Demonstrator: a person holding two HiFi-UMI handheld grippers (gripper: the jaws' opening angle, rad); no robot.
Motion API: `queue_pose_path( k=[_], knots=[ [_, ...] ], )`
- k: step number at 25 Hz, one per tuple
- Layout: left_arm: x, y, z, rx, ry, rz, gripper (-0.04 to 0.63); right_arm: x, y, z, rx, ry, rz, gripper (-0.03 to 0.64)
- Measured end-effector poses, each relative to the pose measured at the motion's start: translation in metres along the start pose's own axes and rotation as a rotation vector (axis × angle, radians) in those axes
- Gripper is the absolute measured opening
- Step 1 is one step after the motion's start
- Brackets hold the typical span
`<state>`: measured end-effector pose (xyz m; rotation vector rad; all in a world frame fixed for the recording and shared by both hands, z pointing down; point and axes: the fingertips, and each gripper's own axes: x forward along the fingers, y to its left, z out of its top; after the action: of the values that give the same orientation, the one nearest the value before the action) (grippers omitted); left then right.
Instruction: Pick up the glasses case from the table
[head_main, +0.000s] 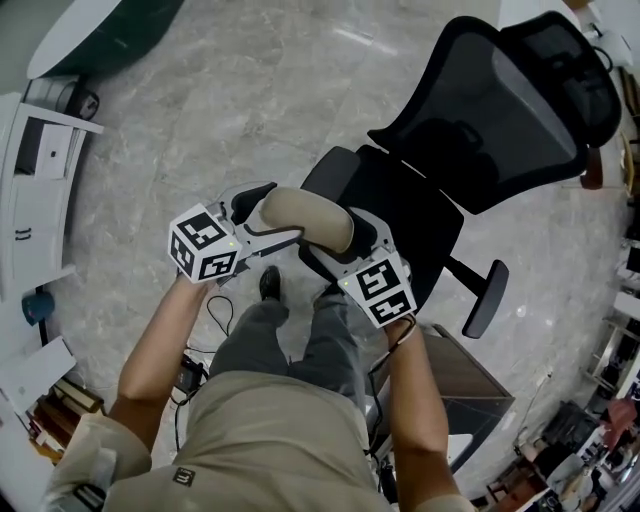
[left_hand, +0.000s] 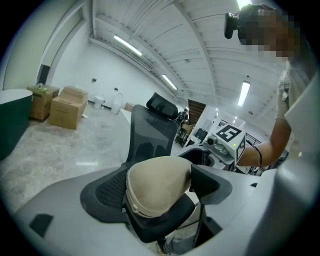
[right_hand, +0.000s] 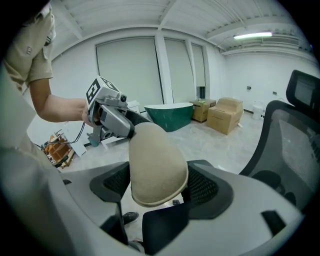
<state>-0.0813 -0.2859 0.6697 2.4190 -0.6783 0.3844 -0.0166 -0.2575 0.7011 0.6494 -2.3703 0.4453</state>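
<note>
Beige fabric covers the glasses case (head_main: 305, 215), a rounded oblong pouch with a seam along its edge. I hold it in the air with both claws, one at each end. My left claw (head_main: 268, 213) is clenched on the case's left end; in the left gripper view the case (left_hand: 157, 182) fills the gap between the dark ribbed pads and touches both. My right claw (head_main: 345, 242) grips the other end; in the right gripper view the case (right_hand: 155, 162) sits pinched between its two pads. The case lies roughly level between my hands, in front of my waist and above my legs (head_main: 300, 335). It rests on no surface. Just beyond it stands a black mesh office chair (head_main: 480, 110) on a pale marbled floor (head_main: 250, 90). Cardboard boxes (right_hand: 225, 115) sit far off by a white wall.
</note>
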Motion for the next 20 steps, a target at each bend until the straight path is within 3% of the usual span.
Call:
queue_pose_path(
  k=[20],
  knots=[
    [-0.058,-0.104,0.137,0.214,-0.178,-0.039,0.402,-0.132,0.015,0.115,-0.155,-0.169,-0.165,0.347]
  ],
)
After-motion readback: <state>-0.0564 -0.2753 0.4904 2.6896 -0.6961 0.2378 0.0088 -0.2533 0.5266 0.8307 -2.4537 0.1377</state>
